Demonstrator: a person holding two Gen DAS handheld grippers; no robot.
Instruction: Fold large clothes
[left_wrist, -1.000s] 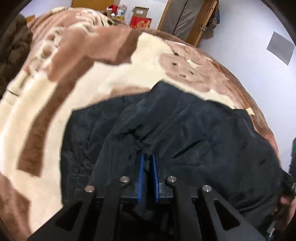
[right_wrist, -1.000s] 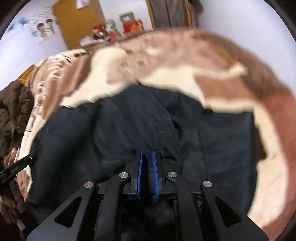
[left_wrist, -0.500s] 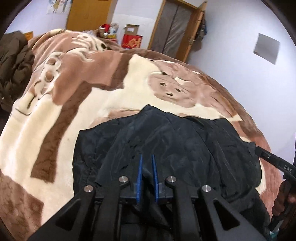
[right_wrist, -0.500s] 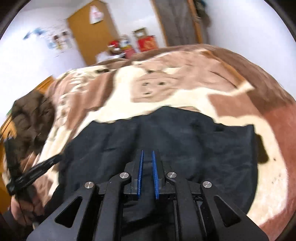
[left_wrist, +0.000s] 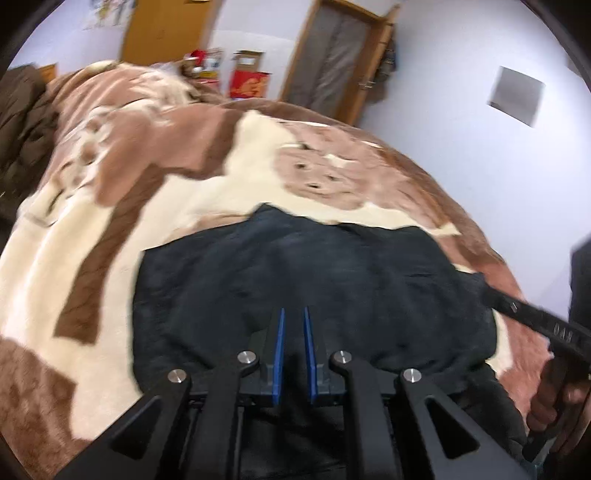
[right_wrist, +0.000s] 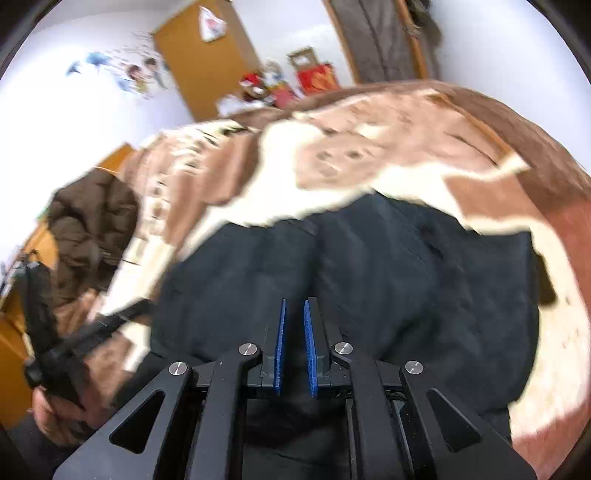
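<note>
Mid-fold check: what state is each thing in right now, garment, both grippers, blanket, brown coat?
Black garment: spread on the bed, near edge lifted.
Left gripper: shut on the black garment.
Right gripper: shut on the black garment.
Blanket: spread over the bed.
Brown coat: heaped, unfolded.

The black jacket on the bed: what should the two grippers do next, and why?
Probably carry the pinched near edge forward over the black jacket. The left gripper and right gripper each look shut on dark fabric, and the rest lies flat on the blanket.
</note>
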